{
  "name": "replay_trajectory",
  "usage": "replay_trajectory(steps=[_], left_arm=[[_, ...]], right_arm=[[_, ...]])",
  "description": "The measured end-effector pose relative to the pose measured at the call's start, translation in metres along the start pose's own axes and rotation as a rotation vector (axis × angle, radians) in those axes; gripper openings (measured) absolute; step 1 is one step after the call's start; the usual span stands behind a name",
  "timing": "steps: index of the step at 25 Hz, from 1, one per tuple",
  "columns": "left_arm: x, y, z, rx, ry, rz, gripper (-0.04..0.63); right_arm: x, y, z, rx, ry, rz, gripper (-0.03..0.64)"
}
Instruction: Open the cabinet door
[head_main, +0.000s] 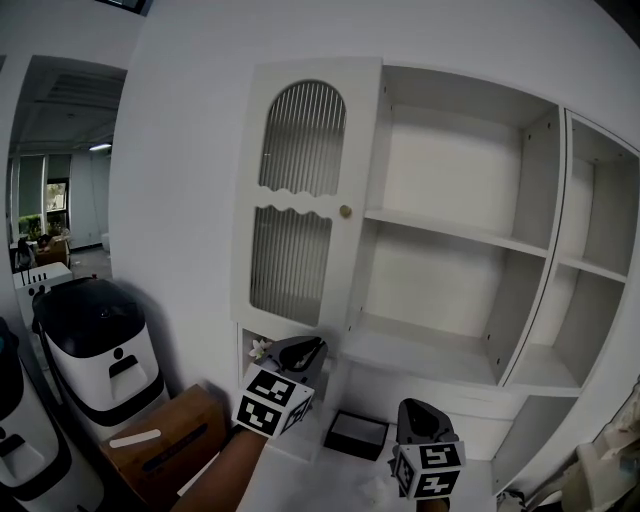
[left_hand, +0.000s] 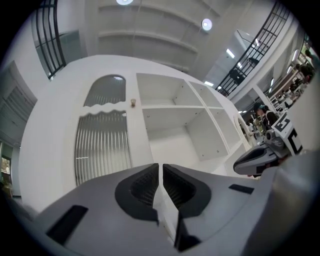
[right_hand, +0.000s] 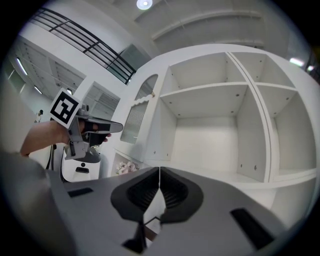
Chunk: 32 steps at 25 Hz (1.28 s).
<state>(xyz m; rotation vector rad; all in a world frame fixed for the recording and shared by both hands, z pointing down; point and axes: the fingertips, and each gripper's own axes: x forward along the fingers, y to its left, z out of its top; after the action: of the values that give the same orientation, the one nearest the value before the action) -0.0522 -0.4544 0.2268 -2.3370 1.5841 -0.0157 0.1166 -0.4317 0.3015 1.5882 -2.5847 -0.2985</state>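
Note:
A white cabinet door (head_main: 305, 200) with two ribbed glass panels and a small brass knob (head_main: 345, 211) stands at the left of the open white shelves (head_main: 455, 235). I cannot tell whether it is shut flat or slightly ajar. The left gripper view shows the door (left_hand: 102, 135) and knob (left_hand: 133, 102) ahead and above. My left gripper (head_main: 305, 350) is below the door, shut and empty. Lower and to the right is my right gripper (head_main: 420, 415), also shut and empty. Both are well short of the knob.
A black-and-white machine (head_main: 95, 340) and a brown box (head_main: 165, 440) stand at the lower left. Below the door, a small niche holds white flowers (head_main: 260, 348). A black tray (head_main: 358, 433) lies between the grippers.

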Motion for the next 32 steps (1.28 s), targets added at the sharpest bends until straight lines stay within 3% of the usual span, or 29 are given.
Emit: replay_trajectory(steps=[3,6,9,14,23,32], left_arm=[[0.011,0.015,0.027,0.005,-0.033,-0.004,0.011],[0.027,0.029,0.051,0.062,-0.028,-0.004,0.015],[0.041,0.037,0.069,0.106,-0.019,-0.015,0.098],[0.059,0.055,0.113,0.188,-0.044,0.016,0.098],[0.093,0.086,0.179,0.322,-0.054,0.089,0.103],[0.121,0.094,0.185,0.414,-0.023,0.109,0.104]], right_arm=[[0.011,-0.001,0.022,-0.028,-0.018,0.006,0.020],[0.021,-0.001,0.046,-0.057,-0.042,0.011,0.020],[0.029,0.000,0.064,-0.079,-0.060,0.021,0.021],[0.039,0.002,0.087,-0.107,-0.078,0.038,0.021],[0.052,-0.006,0.093,-0.122,-0.070,0.038,0.021],[0.056,-0.023,0.083,-0.134,-0.054,0.006,0.020]])
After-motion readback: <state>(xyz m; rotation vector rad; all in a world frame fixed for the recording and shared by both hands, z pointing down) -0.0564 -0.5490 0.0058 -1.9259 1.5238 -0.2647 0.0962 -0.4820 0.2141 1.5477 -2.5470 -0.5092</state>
